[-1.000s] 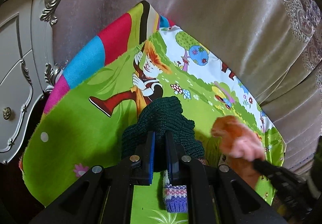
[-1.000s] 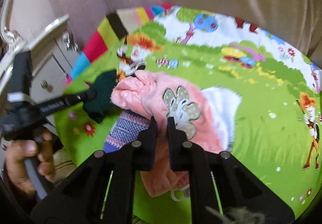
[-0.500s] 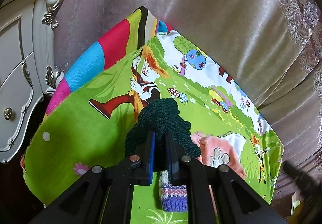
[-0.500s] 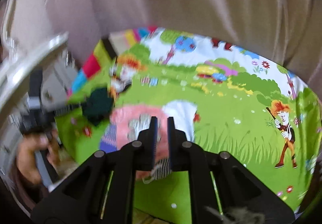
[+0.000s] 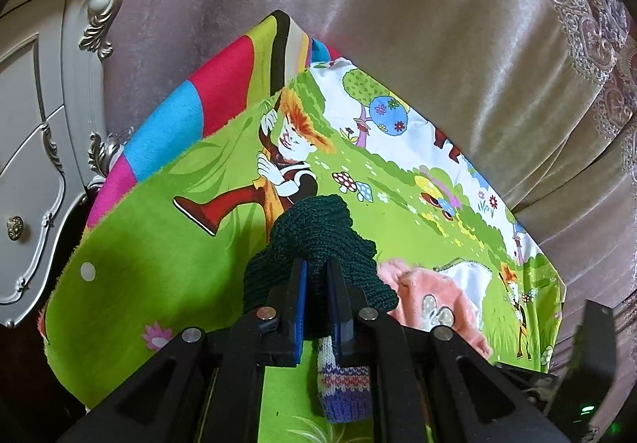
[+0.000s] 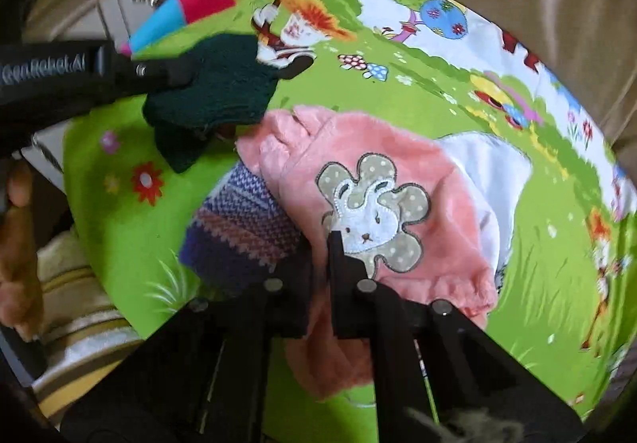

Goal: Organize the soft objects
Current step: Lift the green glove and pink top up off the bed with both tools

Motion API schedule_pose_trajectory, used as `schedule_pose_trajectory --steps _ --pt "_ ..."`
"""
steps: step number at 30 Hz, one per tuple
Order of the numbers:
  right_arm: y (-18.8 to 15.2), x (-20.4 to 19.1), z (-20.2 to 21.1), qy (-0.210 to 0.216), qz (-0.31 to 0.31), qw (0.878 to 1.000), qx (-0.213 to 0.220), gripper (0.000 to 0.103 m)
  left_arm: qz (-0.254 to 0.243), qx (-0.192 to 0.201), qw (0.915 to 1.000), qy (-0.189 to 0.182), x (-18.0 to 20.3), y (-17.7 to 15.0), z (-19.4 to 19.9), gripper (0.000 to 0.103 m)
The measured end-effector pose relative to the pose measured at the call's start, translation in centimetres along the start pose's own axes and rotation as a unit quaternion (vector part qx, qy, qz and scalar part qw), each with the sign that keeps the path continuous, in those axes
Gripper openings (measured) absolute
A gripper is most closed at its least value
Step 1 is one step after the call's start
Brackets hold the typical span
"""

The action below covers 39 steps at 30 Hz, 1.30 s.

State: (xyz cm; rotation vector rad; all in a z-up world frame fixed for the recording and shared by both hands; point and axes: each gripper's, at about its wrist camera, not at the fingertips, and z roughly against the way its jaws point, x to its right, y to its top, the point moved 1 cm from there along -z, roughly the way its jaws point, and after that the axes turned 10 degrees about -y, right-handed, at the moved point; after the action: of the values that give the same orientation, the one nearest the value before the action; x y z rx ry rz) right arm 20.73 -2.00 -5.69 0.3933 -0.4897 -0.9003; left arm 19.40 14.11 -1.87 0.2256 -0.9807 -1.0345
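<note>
Right claw (image 6: 320, 244) dropped onto pink garment (image 6: 370, 180); left claw (image 6: 175, 71) lettering blurred.

Your tabletop (image 5: 119, 283) is covered by a bright green cartoon cloth (image 6: 537, 276) with a running boy, trees and mushrooms on it. A striped cloth (image 5: 223, 84) peeks out from under its far edge. On the green cloth you have a pink fuzzy garment (image 6: 382, 172) with a bunny flower patch. Just beside it, touching it, lies a purple striped knit piece (image 6: 239, 228). A dark green knit piece (image 6: 215, 88) sits near the pink one's far end.
</note>
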Motion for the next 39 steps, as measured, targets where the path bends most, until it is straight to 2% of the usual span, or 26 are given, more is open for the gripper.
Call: schedule_pose_trajectory --steps 3,5,9,13,21,25,29,39 --pt "-0.7 1.3 3.1 0.005 -0.028 0.999 0.04 0.009 0.001 0.008 1.0 0.002 0.2 0.0 0.3 0.01" --pt "-1.1 4.0 6.4 0.01 -0.07 0.995 0.071 0.008 0.001 0.016 0.9999 0.002 0.3 0.1 0.7 0.01" --pt "-1.8 8.6 11.5 -0.006 -0.129 0.985 0.113 0.008 0.004 0.036 0.9993 -0.001 0.5 0.5 2.0 0.01" --pt "-3.3 12.2 15.5 -0.034 -0.17 0.976 0.134 0.008 0.005 0.048 0.9988 -0.007 0.7 0.8 3.2 0.01" --pt "-7.7 16.3 18.1 -0.071 -0.215 0.967 0.117 0.008 -0.004 0.042 0.9989 -0.022 2.4 0.2 4.5 0.01" --pt "-10.7 17.7 18.7 -0.082 -0.235 0.963 0.099 0.008 -0.023 0.027 0.9987 -0.036 4.4 -1.1 5.0 0.01" --pt "-13.7 18.9 19.7 -0.089 -0.253 0.959 0.088 0.008 -0.046 -0.004 0.9974 -0.055 7.3 -3.2 4.9 0.01" --pt "-19.8 21.3 21.8 -0.111 -0.291 0.948 0.072 0.008 -0.126 -0.072 0.983 -0.112 15.8 -9.4 5.1 0.01"
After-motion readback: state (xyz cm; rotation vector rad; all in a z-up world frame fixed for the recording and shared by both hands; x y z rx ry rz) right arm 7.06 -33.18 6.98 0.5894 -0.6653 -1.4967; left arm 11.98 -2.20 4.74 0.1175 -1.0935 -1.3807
